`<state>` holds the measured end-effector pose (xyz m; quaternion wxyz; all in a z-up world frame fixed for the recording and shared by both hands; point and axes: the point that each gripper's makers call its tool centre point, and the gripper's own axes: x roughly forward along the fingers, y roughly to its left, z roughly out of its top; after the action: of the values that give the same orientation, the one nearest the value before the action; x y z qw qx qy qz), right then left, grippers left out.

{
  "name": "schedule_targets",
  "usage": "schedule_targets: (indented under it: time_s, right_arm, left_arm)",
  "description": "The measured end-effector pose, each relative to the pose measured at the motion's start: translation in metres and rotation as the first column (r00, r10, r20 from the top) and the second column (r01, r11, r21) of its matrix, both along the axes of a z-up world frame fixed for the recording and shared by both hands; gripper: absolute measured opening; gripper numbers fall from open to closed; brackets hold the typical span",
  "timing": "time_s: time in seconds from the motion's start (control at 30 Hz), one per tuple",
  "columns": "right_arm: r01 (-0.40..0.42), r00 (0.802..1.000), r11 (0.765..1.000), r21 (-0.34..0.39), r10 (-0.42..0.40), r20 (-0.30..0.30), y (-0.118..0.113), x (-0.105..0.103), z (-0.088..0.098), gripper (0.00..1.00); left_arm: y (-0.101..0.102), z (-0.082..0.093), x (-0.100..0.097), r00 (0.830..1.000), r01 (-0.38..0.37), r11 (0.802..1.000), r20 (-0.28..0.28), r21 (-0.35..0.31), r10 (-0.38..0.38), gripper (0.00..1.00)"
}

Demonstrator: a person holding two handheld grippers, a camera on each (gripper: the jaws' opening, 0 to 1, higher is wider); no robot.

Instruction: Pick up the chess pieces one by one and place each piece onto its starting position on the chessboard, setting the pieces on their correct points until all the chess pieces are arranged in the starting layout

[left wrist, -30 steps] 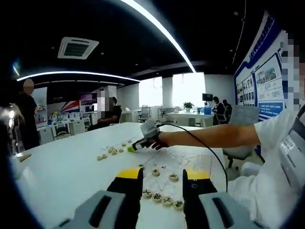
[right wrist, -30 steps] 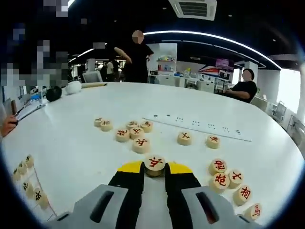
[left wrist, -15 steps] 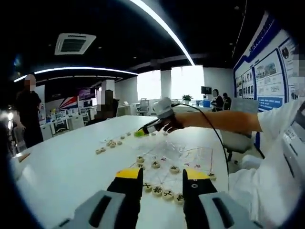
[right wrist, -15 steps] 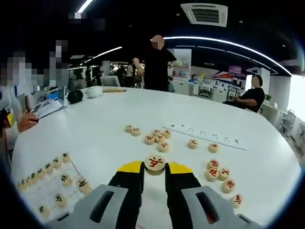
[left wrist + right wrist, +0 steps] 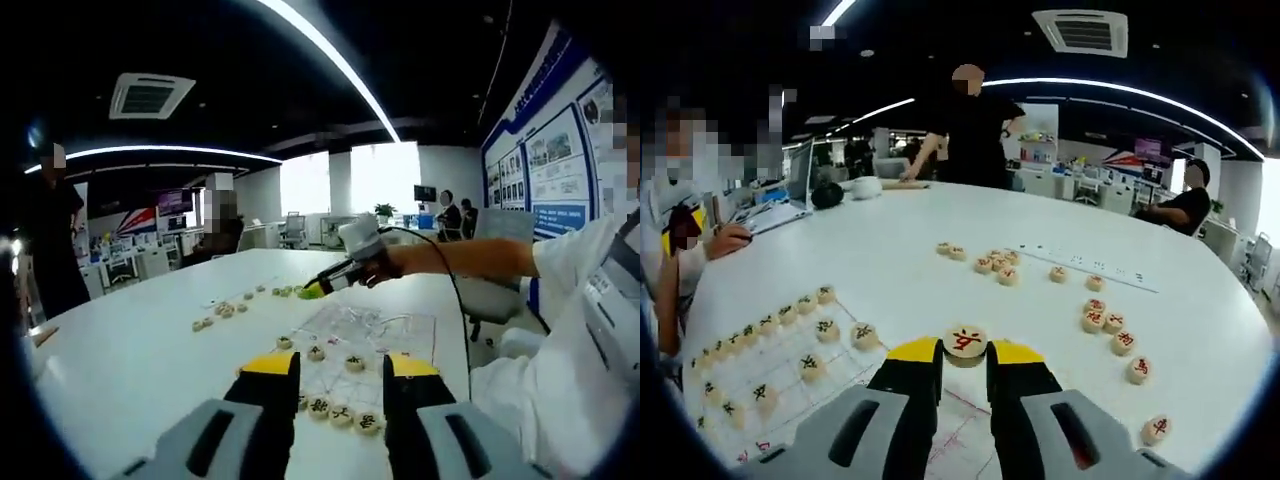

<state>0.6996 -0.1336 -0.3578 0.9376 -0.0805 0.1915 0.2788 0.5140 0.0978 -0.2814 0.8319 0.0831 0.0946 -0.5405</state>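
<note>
Carrying a red-marked chess piece [image 5: 966,344] pinched flat between its yellow-tipped jaws, the right gripper [image 5: 965,362] hangs above the near edge of the chessboard [image 5: 902,398], which spreads toward 9 o'clock in the right gripper view with a row of black pieces [image 5: 762,326] along its far side. Loose red pieces [image 5: 1110,322] lie on the white table [image 5: 920,280] toward 2 o'clock. Judging from this, the piece should come down level onto a line crossing on the empty red side, clear of neighbours, before release. The left gripper [image 5: 340,370] waits with jaws spread, holding nothing, over the board's near row [image 5: 340,410].
</note>
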Motion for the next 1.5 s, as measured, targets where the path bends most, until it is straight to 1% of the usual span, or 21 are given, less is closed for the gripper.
schedule_targets:
  time_s: [0.07,0.2,0.3,0.5,0.6,0.67,0.73,0.8,0.93,1.03,1.17,1.23,1.5]
  right_arm:
    - [-0.023,1.0,1.0,0.01,0.023,-0.009,0.006,-0.006,-0.004,0.19]
    - [-0.063,0.998,0.997,-0.049,0.062,-0.021,0.012,-0.012,-0.019,0.19]
    - [-0.057,0.998,0.997,-0.055,0.055,-0.028,0.009,-0.008,-0.027,0.19]
    - [-0.058,0.996,0.997,-0.054,0.055,-0.065,0.011,-0.011,-0.043,0.19]
    - [-0.051,0.996,0.997,-0.06,0.046,-0.077,0.009,-0.011,-0.046,0.19]
    - [-0.036,0.996,0.998,-0.054,0.031,-0.085,0.007,-0.011,-0.047,0.24]
    - [-0.042,0.995,0.998,-0.049,0.037,-0.089,0.009,-0.012,-0.047,0.39]
    - [-0.053,0.994,0.998,-0.043,0.049,-0.093,0.012,-0.015,-0.048,0.46]
    - [-0.055,0.996,0.998,-0.042,0.052,-0.074,0.012,-0.014,-0.042,0.49]
    - [-0.039,0.998,0.999,-0.036,0.037,-0.06,0.01,-0.011,-0.037,0.5]
    - [-0.009,0.999,0.999,-0.036,0.007,-0.045,0.004,0.0,-0.031,0.49]
    - [0.002,0.999,0.999,-0.035,-0.003,-0.036,0.003,0.0,-0.029,0.49]
    - [0.041,0.999,0.998,-0.038,-0.041,-0.01,0.007,0.035,-0.016,0.48]
  left_arm:
    - [0.0,0.0,0.0,1.0,-0.001,1.0,0.008,0.004,0.001,0.35]
    - [0.001,-0.001,0.002,1.0,-0.003,1.0,0.011,0.015,0.003,0.35]
    - [0.001,-0.001,0.002,1.0,-0.001,1.0,0.012,0.013,0.001,0.35]
    - [0.001,-0.001,0.001,1.0,0.0,1.0,0.015,0.011,0.0,0.35]
    - [0.001,-0.001,0.003,1.0,-0.006,1.0,0.017,0.012,0.005,0.34]
    - [0.0,-0.001,0.002,1.0,-0.004,1.0,0.018,0.012,0.003,0.34]
    - [-0.001,-0.001,0.001,1.0,-0.001,1.0,0.021,0.013,0.001,0.34]
    - [-0.001,0.0,0.001,1.0,-0.001,1.0,0.023,0.014,0.0,0.34]
    - [0.001,0.0,0.003,1.0,-0.009,1.0,0.024,0.011,0.008,0.34]
    - [0.001,0.001,0.003,1.0,-0.009,1.0,0.025,0.009,0.009,0.34]
    - [0.002,0.002,0.004,0.999,-0.015,1.0,0.031,0.007,0.015,0.34]
    - [0.004,0.004,0.005,0.999,-0.022,1.0,0.033,0.001,0.022,0.34]
    - [0.013,0.007,0.007,0.998,-0.042,0.999,0.036,-0.015,0.042,0.34]
